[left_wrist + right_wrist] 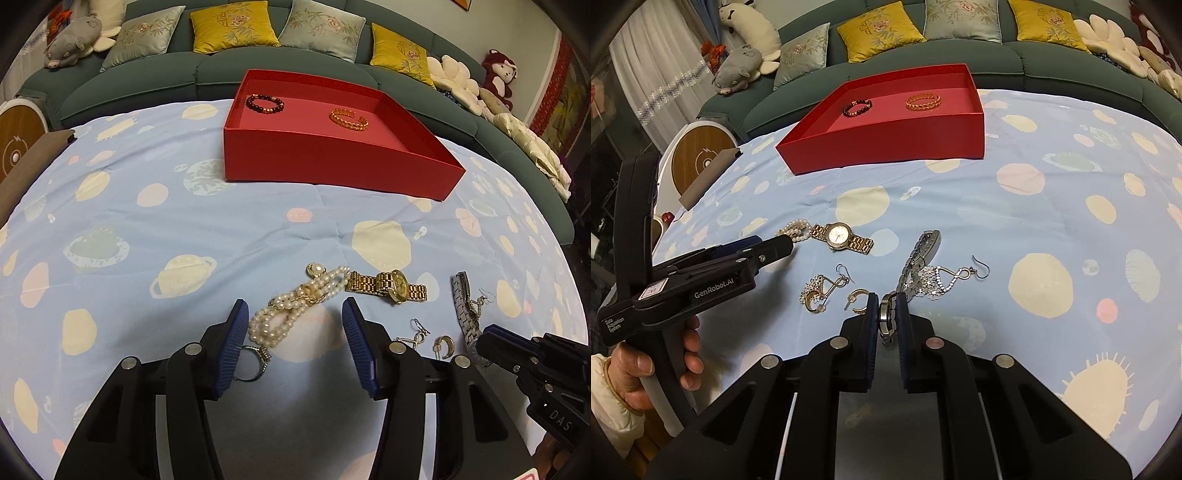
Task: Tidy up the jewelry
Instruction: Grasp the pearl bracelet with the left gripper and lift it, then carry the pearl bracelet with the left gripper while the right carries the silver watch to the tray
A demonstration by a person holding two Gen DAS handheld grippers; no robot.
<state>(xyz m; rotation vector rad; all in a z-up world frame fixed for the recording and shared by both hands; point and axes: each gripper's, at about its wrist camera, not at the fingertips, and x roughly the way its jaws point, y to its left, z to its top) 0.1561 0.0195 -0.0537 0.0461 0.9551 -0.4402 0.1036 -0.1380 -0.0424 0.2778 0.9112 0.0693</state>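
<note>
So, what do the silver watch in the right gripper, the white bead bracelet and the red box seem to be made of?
Silver link-band watch: apparently polished steel, since its links gleam; the right gripper is shut on its case. White multi-strand bead bracelet: pearl-like beads, real or imitation unclear, with a gold-tone clasp. Red open box: probably matte cardboard, with thin, flat walls and no shine.

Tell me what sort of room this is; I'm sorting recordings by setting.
Most likely a home living room: a green sofa with embroidered cushions and plush toys stands behind a table under a planet-print cloth, where jewelry lies near a red box.
</note>
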